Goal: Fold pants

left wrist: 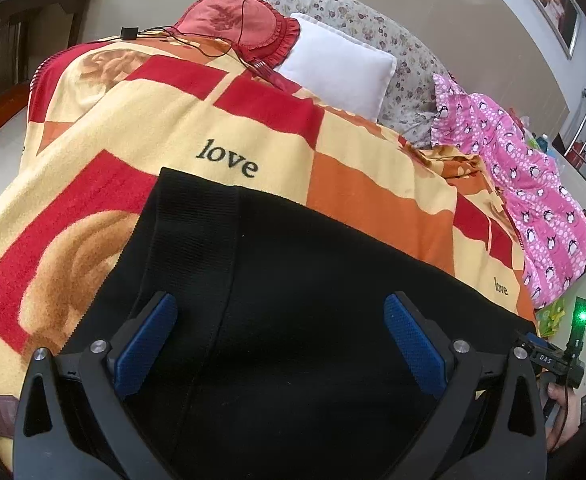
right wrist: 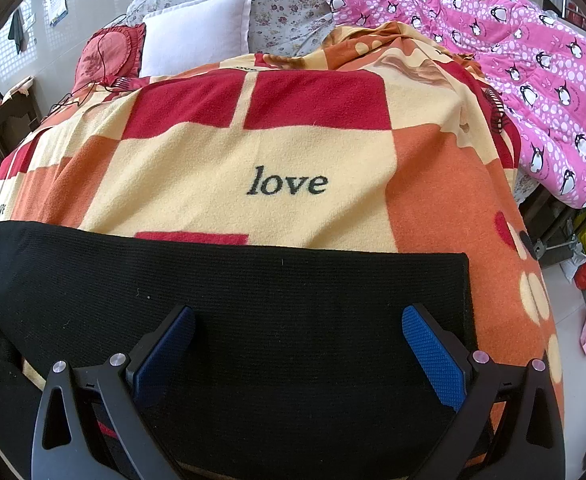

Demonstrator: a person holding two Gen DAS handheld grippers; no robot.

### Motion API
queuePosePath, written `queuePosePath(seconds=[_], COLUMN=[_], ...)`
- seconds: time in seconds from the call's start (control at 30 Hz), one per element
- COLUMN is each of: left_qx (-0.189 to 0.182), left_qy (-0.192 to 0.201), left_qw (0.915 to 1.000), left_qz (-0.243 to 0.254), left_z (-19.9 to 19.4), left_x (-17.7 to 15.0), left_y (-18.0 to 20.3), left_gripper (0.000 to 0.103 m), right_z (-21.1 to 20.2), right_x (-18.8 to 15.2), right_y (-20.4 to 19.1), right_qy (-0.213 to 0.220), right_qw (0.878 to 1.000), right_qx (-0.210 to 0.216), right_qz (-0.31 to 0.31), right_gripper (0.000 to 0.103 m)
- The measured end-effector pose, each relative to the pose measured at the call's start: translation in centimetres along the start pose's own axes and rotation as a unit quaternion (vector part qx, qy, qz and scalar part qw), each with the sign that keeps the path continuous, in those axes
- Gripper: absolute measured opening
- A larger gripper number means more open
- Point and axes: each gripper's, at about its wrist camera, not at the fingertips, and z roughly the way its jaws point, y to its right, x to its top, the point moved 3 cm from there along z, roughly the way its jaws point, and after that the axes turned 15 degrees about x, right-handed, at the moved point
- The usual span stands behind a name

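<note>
Black knit pants (left wrist: 293, 280) lie flat on a red, orange and cream blanket (left wrist: 113, 128) printed with "love". In the left wrist view a ribbed band of the pants (left wrist: 193, 232) runs along their left side. My left gripper (left wrist: 280, 340) hovers open over the cloth, blue pads wide apart and empty. In the right wrist view the pants (right wrist: 253, 300) stretch across the foreground, their far right corner (right wrist: 459, 260) square. My right gripper (right wrist: 298, 354) is open too, above the black fabric with nothing held. Part of the right gripper (left wrist: 561, 360) with a green light shows at the left view's right edge.
The blanket (right wrist: 313, 148) covers a bed. At its head sit a white pillow (left wrist: 341, 64), a red frilled cushion (left wrist: 233, 20) with a black cable, and a floral quilt (right wrist: 277, 4). A pink penguin quilt (right wrist: 533, 64) lies at the right. Dark furniture (left wrist: 9, 32) stands left.
</note>
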Motion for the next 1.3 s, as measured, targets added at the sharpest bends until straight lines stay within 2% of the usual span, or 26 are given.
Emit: queuePosePath(seconds=[0.77, 1.3], left_qx=[-0.002, -0.063], left_qy=[-0.002, 0.001], left_qw=[1.0000, 0.9965], left_qz=[-0.002, -0.055], left_z=[0.1, 0.1], left_x=[-0.1, 0.1], left_y=[0.0, -1.2], left_gripper=[0.103, 0.103], right_z=[0.0, 0.0], right_x=[0.0, 0.0], right_y=[0.0, 0.0], right_qy=[-0.001, -0.001], right_qw=[1.000, 1.000], right_qx=[-0.001, -0.001], right_qz=[0.000, 0.000], right_gripper=[0.102, 0.102])
